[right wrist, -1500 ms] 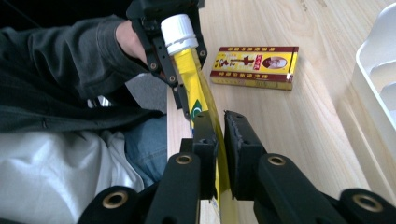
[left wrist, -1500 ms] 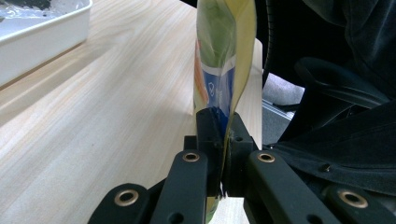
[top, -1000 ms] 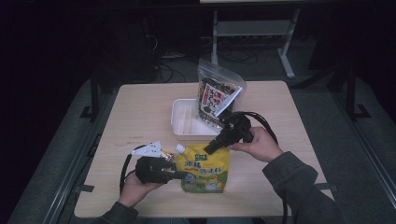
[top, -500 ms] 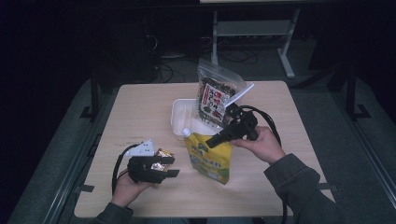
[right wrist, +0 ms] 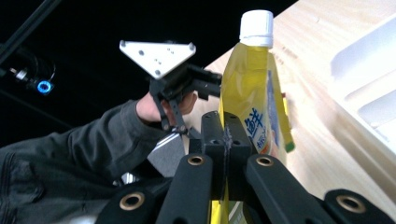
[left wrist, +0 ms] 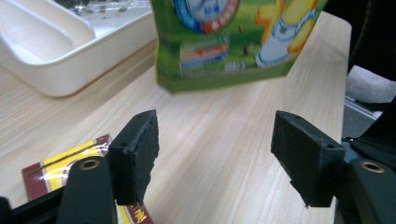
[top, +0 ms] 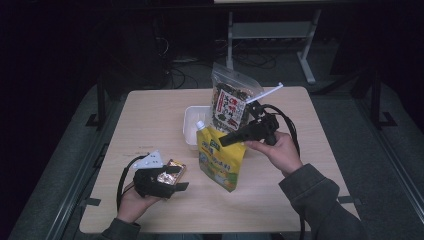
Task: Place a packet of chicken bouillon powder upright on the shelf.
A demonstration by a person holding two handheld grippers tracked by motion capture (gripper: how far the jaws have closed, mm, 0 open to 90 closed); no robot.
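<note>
**Mia:** What is going on right now?

**Tom:** The right gripper (top: pixel 226 141) is pinched shut on the edge of the yellow pouch (top: pixel 220 161) and holds it up. In the high view the pouch hangs tilted, with its bottom corner close to the table (top: pixel 150 115), but I can't tell if it touches. It is just in front of the white tray (top: pixel 192 127).

**Mia:** And the other one?

**Tom:** The left gripper (left wrist: pixel 215 158) has just been opening its jaws. They stand wide apart now, with nothing between them, just bare table. A small shiny packet (top: pixel 169 173) lies right beside it.

**Mia:** So what step is this?

**Tom:** I think the left one has just let go, so the right one carries the pouch alone. Next, I guess the pouch goes into the tray or gets set down. The grip is only on the edge, so it could swing or slip. Slow moves are best.

**Mia:** How many things are there?

**Tom:** One yellow pouch with a white cap (right wrist: pixel 256 28). One clear snack bag (top: pixel 231 102) leaning at the tray. One white tray. One small packet. Two grippers.
</note>
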